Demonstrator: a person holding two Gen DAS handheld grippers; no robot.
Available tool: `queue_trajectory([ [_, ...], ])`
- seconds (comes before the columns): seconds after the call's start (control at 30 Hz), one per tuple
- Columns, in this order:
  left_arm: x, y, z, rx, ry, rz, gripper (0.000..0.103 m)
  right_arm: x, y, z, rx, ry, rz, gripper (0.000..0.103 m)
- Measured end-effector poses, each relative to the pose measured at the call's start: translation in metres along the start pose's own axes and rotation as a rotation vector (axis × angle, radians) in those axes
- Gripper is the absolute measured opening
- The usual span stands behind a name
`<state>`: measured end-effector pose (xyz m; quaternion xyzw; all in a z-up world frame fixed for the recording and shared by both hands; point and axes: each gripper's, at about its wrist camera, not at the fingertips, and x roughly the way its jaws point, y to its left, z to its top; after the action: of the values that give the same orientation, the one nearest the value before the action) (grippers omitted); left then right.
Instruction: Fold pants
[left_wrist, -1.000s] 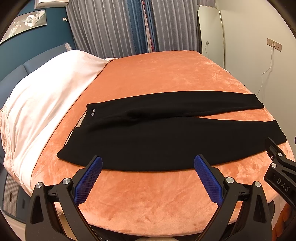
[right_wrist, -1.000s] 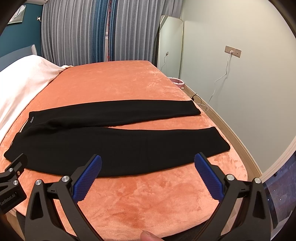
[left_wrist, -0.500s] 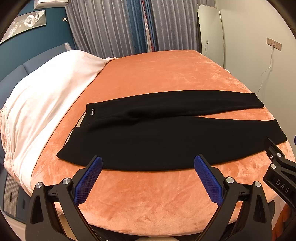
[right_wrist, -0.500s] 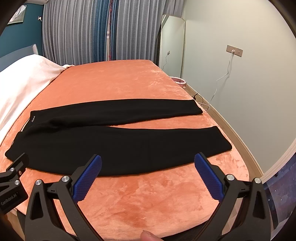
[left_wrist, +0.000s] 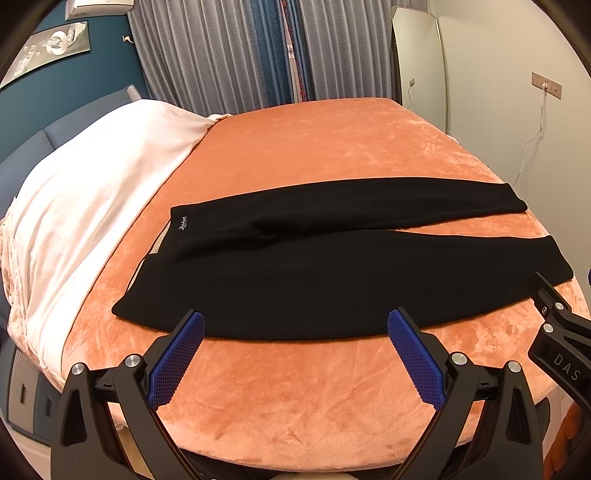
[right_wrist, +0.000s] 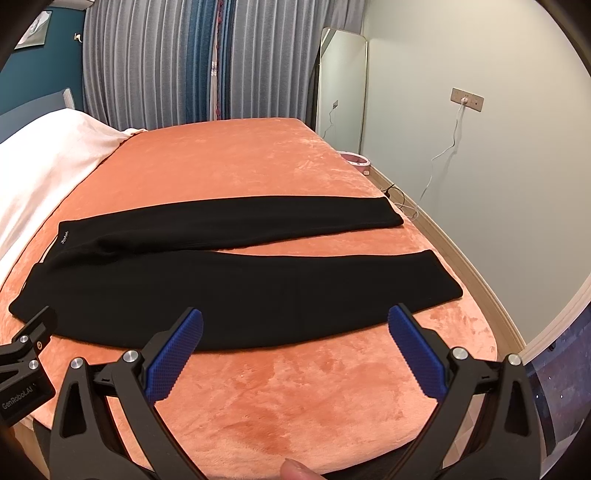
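Fingers of both the left gripper (left_wrist: 295, 326) and right gripper (right_wrist: 295, 325) spread wide, empty, at the bed's (left_wrist: 332, 147) near edge; pants (left_wrist: 332, 280) lie just ahead, long axis crosswise, waistband nearer left

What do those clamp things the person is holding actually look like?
Each hand-held gripper, left and right, is matte black plastic with two angled arms, silver bolts and blue cross-hatched pads. White lettering marks their sides: "DAS" on one, "GenRobot.AI" on the other. No cables show.

Orange plush bed (left_wrist: 332, 147) filling the view, white blanket (left_wrist: 92, 192) draping its left side, grey curtains (right_wrist: 147, 66) hanging behind, mirror (right_wrist: 341, 92) leaning against the wall, charger cable (right_wrist: 443, 147) dangling from a socket
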<state>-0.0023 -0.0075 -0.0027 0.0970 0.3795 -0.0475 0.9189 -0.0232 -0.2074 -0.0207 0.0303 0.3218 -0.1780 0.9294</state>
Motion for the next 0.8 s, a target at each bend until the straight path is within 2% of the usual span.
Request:
queue_trajectory([
  [0.37,0.012,-0.008,0.004,0.012,0.013,-0.006,0.098,0.009,-0.006,0.002,0.006,0.014,-0.003,0.098],
  [0.8,0.052,-0.017,0.026,0.021,0.029,0.006,0.098,0.051,-0.025,0.02,0.015,0.033,-0.039,0.098],
])
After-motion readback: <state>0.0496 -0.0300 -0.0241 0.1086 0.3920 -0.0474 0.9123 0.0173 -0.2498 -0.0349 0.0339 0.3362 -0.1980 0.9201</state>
